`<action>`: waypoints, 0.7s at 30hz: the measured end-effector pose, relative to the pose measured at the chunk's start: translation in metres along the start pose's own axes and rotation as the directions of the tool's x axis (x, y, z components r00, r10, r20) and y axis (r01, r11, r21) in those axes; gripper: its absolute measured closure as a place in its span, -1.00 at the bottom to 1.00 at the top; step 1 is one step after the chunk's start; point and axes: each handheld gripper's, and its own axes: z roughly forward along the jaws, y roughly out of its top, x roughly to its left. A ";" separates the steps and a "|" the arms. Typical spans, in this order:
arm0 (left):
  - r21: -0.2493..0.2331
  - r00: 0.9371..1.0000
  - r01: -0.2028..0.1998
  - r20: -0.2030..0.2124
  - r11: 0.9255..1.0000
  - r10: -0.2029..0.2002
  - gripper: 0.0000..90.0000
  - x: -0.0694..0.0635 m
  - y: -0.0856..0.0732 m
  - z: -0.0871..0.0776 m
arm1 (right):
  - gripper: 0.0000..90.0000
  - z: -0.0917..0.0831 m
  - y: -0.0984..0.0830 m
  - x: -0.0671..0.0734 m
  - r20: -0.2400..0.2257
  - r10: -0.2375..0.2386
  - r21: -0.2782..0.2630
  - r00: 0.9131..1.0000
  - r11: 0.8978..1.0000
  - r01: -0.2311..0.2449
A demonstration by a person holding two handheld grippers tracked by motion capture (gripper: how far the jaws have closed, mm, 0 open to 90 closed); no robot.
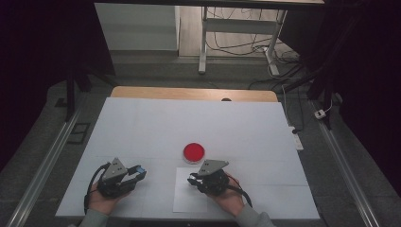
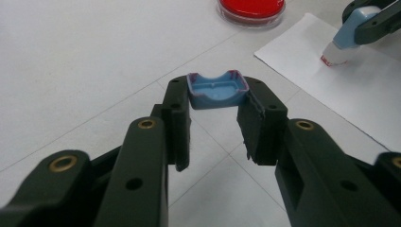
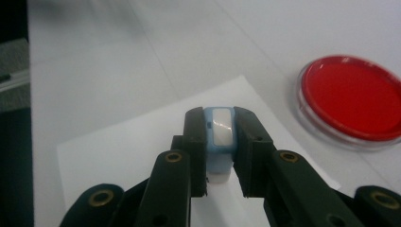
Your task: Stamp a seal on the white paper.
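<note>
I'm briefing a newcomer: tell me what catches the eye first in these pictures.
The round red dish stands out near the middle of the white table. Just below it, the right gripper holds a pale blue stamp upright over a white sheet of paper. The left gripper clamps the stamp's blue cap.

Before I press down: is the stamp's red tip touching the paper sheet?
Cannot tell. In the left gripper view the stamp tip sits at the paper sheet, with no gap or contact plain.
</note>
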 end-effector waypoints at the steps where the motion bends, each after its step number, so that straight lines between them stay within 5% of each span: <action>1: -0.001 1.000 0.001 0.000 1.000 -0.001 0.45 0.000 0.000 0.000 | 0.68 -0.002 0.001 -0.001 -0.004 0.008 -0.009 1.000 1.000 -0.008; 6: -0.001 1.000 0.003 0.001 1.000 -0.003 0.45 0.001 0.000 -0.001 | 0.68 -0.013 0.001 -0.009 -0.039 0.088 -0.105 0.995 0.990 -0.092; 21: -0.002 1.000 0.001 0.002 1.000 -0.001 0.45 0.001 0.000 -0.001 | 0.68 -0.027 0.002 -0.019 -0.013 0.112 -0.136 0.994 0.984 -0.113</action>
